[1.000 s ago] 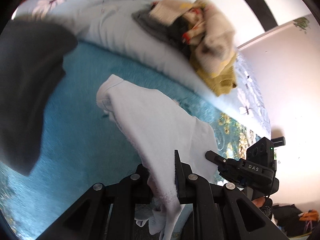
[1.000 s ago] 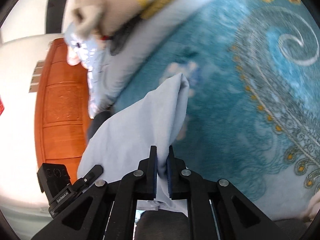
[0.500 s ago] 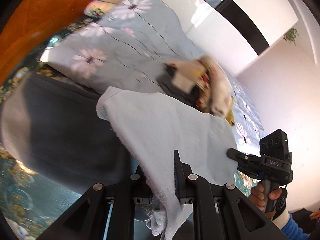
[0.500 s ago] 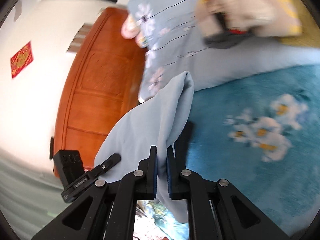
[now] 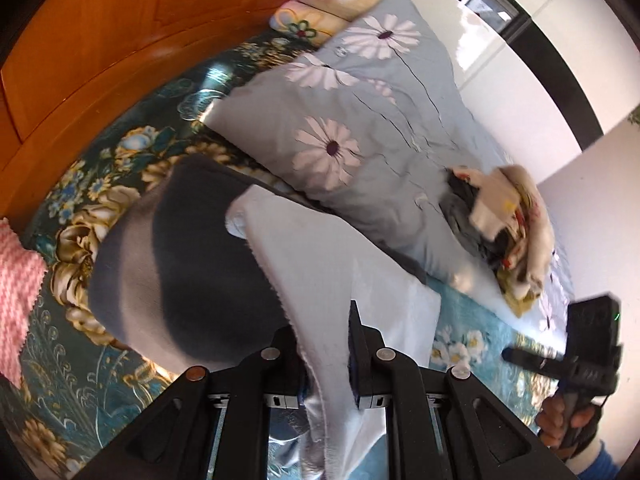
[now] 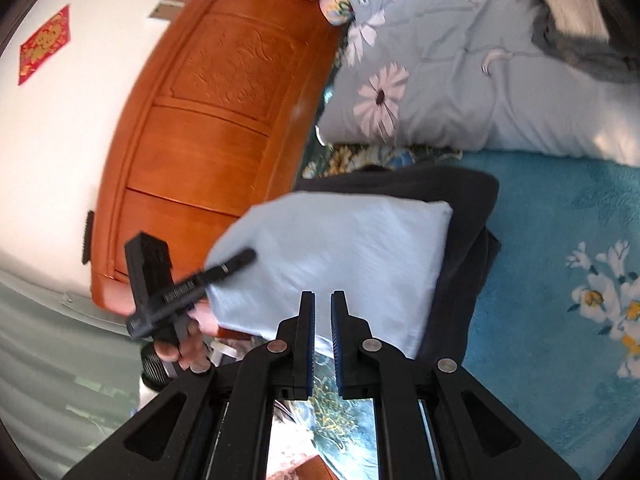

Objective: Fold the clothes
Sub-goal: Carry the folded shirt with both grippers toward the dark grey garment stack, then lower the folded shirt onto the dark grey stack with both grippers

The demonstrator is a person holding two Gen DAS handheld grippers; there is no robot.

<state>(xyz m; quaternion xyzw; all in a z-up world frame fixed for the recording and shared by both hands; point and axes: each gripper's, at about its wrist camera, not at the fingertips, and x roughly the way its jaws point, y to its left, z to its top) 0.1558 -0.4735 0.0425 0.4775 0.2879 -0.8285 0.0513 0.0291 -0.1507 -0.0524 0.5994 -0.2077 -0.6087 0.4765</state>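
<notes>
Grippers number two, each held in a hand. The left gripper (image 5: 324,344) has its jaws clamped on the edge of one pale blue cloth (image 5: 340,272), which runs out ahead of it over a dark folded garment (image 5: 188,264) lying on the teal patterned bedspread (image 5: 480,344). The right gripper (image 6: 322,320) has its jaws nearly together; the same cloth (image 6: 336,252) passes between them, pinched at its near edge.

One grey quilt with daisies (image 5: 360,120) lies beyond, one heap of mixed clothes (image 5: 508,224) on top of it, and two rolled pillows (image 5: 320,4) rest against the one wooden headboard (image 5: 120,40).

Only the left wrist view shows a pink knitted piece (image 5: 16,288) at the left edge and the whole clothes heap. Only the right wrist view shows a red square hanging (image 6: 44,48) on the white wall, the carved headboard panels, and the cloth's full folded outline with its corner over the dark garment (image 6: 464,240). Each view catches the opposite gripper: the right one (image 5: 532,360) blurred, the left one (image 6: 236,260) touching the cloth.
</notes>
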